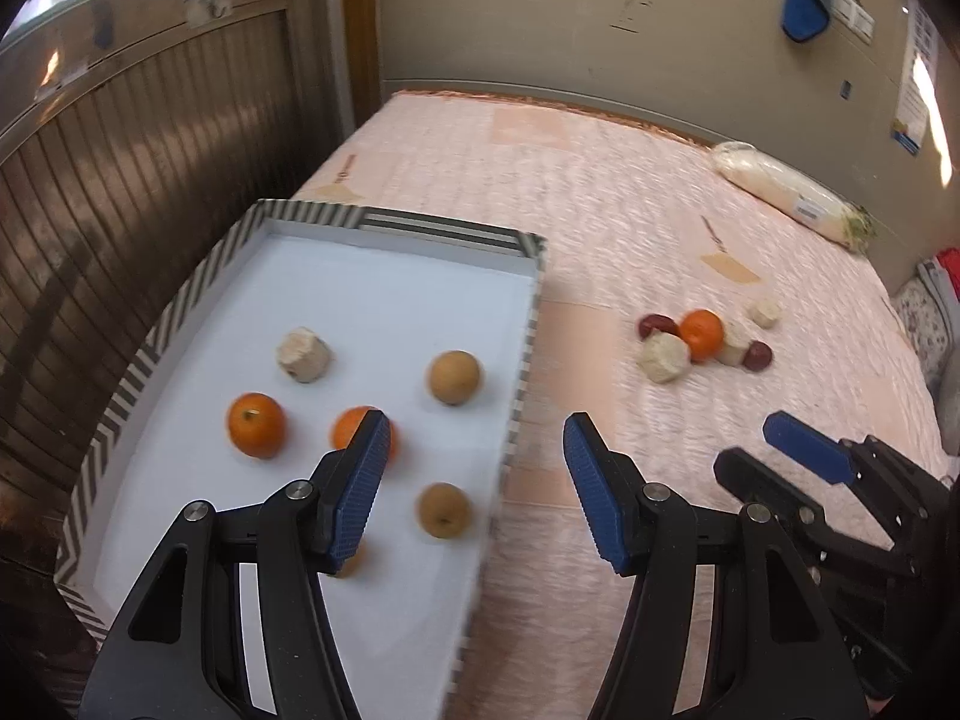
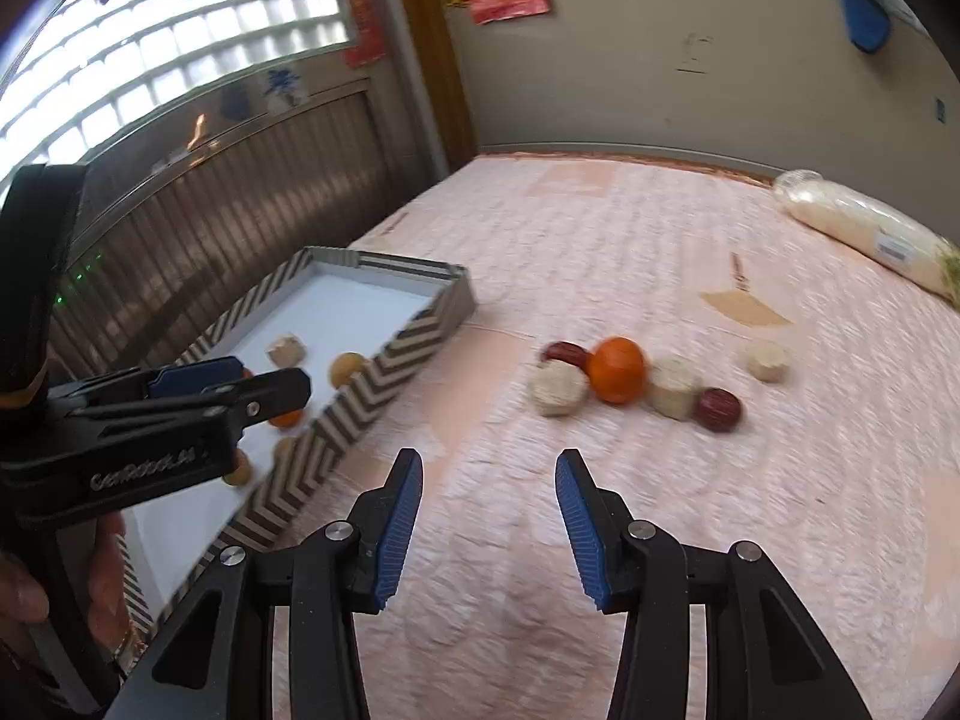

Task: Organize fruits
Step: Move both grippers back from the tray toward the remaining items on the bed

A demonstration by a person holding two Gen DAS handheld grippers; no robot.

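A tray (image 1: 150, 360) with a striped rim and white floor lies on the left of a pink mattress (image 1: 600, 210). In it are two oranges (image 1: 255, 425), two brown round fruits (image 1: 454, 377) and a beige chunk (image 1: 304, 354). My left gripper (image 1: 477, 420) hangs open above the tray's right rim with nothing between its fingers. To the right lies a loose pile: an orange (image 2: 617, 369), two dark red fruits (image 2: 717, 409) and several beige chunks (image 2: 558, 387). My right gripper (image 2: 489, 459) stands open over bare mattress, short of that pile. The left gripper (image 2: 270, 381) also shows over the tray (image 2: 360, 396).
A long white vegetable in clear wrap (image 2: 864, 234) lies at the mattress's far right edge. A ribbed wooden wall panel (image 1: 150, 150) runs close along the tray's left side. A person's hand (image 2: 24, 600) holds the left gripper's handle. Bare mattress stretches beyond the pile.
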